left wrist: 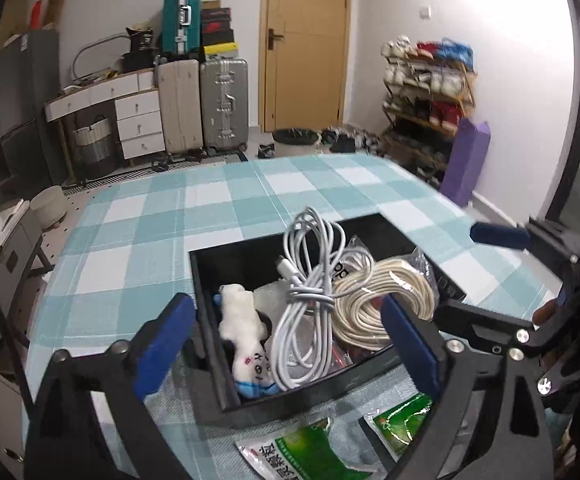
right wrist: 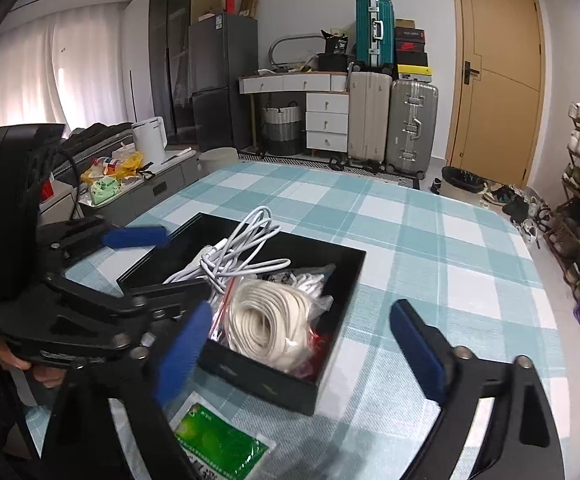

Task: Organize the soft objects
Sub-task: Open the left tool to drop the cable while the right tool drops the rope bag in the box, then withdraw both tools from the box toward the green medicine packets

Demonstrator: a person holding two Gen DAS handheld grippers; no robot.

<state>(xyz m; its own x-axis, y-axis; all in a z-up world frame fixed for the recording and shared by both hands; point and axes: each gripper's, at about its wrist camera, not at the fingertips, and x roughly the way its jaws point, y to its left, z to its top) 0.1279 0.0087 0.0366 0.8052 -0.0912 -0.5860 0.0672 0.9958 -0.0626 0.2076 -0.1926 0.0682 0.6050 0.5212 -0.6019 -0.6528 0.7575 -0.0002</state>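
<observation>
Entry: left gripper (left wrist: 287,342) and right gripper (right wrist: 300,346), both standing wide apart, gripping nothing. Black box (left wrist: 225,372) is lying just ahead, holding plush toy (left wrist: 245,340) and cables. Step appears between picks; green sachet (right wrist: 219,442) (beneath the fingers) is likely awaiting boxing.

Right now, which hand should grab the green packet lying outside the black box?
Probably left. The green packet lies just below the open left gripper, in front of the black box. The right gripper, also open, sits further right.
</observation>
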